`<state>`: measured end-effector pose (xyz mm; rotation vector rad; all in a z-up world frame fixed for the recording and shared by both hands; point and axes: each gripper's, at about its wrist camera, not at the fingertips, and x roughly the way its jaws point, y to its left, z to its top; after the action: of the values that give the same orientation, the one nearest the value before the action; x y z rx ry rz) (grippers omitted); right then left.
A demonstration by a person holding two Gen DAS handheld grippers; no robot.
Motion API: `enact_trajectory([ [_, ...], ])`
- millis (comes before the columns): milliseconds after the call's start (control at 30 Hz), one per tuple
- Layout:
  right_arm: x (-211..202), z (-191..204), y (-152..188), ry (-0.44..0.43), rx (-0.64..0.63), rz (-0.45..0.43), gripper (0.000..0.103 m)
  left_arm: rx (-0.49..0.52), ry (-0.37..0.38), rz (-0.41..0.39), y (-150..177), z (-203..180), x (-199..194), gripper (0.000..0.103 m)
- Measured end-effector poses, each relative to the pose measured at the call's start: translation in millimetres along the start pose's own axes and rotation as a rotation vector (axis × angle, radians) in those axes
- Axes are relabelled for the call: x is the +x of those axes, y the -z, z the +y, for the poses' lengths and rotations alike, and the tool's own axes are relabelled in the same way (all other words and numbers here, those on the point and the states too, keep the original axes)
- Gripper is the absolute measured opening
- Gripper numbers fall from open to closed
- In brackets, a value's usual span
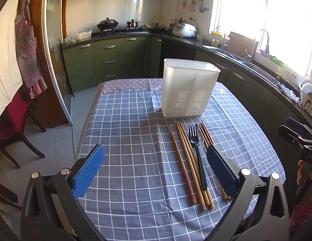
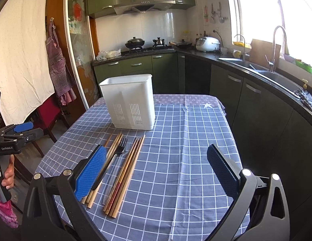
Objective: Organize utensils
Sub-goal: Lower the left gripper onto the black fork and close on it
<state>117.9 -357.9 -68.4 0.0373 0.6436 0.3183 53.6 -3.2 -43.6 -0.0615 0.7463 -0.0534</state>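
Note:
A white slotted utensil holder [image 1: 189,89] [image 2: 129,102] stands upright on the checked tablecloth. In front of it lie several wooden chopsticks [image 1: 186,160] [image 2: 127,170], a black fork [image 1: 198,154] [image 2: 113,158] and a clear plastic utensil [image 2: 111,178], all side by side. My left gripper [image 1: 154,170] hovers open above the cloth, its right finger over the rightmost chopsticks. My right gripper [image 2: 158,172] is open too, its left finger over the fork handle and leftmost chopsticks. Each gripper shows at the edge of the other's view [image 1: 296,136] [image 2: 17,134].
The table [image 1: 125,120] [image 2: 186,130] is covered in a blue-grey checked cloth. Dark green cabinets, a stove with pans, a rice cooker [image 2: 208,43] and a sink [image 2: 256,68] line the back and right. A red chair [image 1: 13,120] and an apron stand at the left. A hand [image 2: 8,174] holds the left gripper.

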Motion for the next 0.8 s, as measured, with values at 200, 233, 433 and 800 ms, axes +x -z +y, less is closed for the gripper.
enact_trajectory([
  [200, 46, -30, -15, 0.044, 0.018, 0.162, 0.099, -0.027, 0.063, 0.168, -12, -12, 53, 0.097],
  [233, 55, -33, -16, 0.029, 0.019, 0.201, 0.099, -0.023, 0.072, 0.196, -15, -16, 62, 0.097],
  [433, 102, -44, -24, 0.039, 0.006, 0.343, 0.076, 0.011, 0.132, 0.368, -22, -51, 112, 0.092],
  [800, 125, -45, -13, -0.007, 0.01, 0.415, 0.074, 0.027, 0.161, 0.55, -21, -87, 165, 0.05],
])
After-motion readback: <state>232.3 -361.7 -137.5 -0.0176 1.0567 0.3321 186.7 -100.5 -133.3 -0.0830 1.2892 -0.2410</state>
